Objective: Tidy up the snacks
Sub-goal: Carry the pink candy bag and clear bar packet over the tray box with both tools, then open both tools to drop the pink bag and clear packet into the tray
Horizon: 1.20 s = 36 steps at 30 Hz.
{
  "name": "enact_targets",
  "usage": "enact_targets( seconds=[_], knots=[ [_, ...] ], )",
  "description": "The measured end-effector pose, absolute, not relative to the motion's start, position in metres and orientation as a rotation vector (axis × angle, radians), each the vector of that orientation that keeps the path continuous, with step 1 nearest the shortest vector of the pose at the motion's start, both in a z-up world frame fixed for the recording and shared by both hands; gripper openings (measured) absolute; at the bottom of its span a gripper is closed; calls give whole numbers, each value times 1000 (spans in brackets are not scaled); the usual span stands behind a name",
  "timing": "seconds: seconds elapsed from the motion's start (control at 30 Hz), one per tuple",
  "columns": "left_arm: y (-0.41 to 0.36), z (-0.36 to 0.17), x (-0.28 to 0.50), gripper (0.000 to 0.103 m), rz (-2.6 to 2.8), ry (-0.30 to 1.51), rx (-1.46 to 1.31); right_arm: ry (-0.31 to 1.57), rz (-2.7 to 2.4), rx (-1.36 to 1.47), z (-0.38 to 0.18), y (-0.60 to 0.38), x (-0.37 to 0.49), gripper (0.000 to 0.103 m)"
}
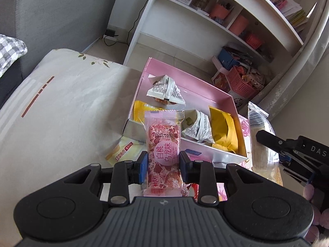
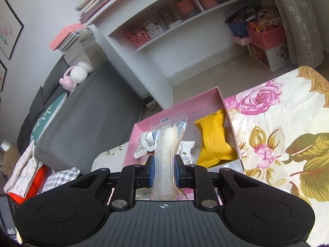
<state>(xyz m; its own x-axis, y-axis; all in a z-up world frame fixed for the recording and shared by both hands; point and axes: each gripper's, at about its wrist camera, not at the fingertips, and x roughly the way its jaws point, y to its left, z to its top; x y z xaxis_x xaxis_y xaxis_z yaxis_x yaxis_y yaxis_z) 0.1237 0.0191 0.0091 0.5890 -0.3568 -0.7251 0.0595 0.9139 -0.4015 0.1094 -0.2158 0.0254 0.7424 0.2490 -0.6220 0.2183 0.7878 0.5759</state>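
Left hand-held gripper (image 1: pixel 163 163) clamps pink snack bar (image 1: pixel 163 154), lengthwise toward pink box (image 1: pixel 205 86)

Glossy plastic snack wrapper (image 1: pixel 163 150); glossy pink cardboard box (image 1: pixel 205 86); matt cloth cover (image 1: pixel 67 103).

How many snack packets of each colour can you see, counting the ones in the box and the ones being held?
Yellow foil packets: 2, in the pink cardboard box
White printed triangular packets: 2, in the box
Pink packet: 1, held by the left gripper
Clear pale packet: 1, held by the right gripper
Pale yellow packet: 1, beside the box
Total: 7
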Motion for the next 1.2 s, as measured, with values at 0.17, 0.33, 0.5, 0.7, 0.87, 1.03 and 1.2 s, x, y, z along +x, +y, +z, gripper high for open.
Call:
enact_targets(
  seconds=[0.17,0.33,0.5,0.7,0.87,1.03,1.2],
  knots=[
    [3,15,149,29,-300,881,-298,750,-20,644,13,-230,140,18],
    [-17,12,176,29,-336,854,-238,753,-7,671,-8,-242,155,18],
    [-35,4,193,29,-370,820,-200,782,-4,680,-24,-248,169,18],
    [-55,0,212,29,-384,791,-139,781,20,707,-31,-254,180,19],
    [-68,-5,224,29,-377,781,-78,794,25,750,-41,-256,185,19],
    [-74,-14,240,29,-353,805,-71,794,30,785,-48,-260,188,19],
    [-76,-19,246,27,-346,815,-64,789,41,797,-50,-261,191,19]
  ],
)
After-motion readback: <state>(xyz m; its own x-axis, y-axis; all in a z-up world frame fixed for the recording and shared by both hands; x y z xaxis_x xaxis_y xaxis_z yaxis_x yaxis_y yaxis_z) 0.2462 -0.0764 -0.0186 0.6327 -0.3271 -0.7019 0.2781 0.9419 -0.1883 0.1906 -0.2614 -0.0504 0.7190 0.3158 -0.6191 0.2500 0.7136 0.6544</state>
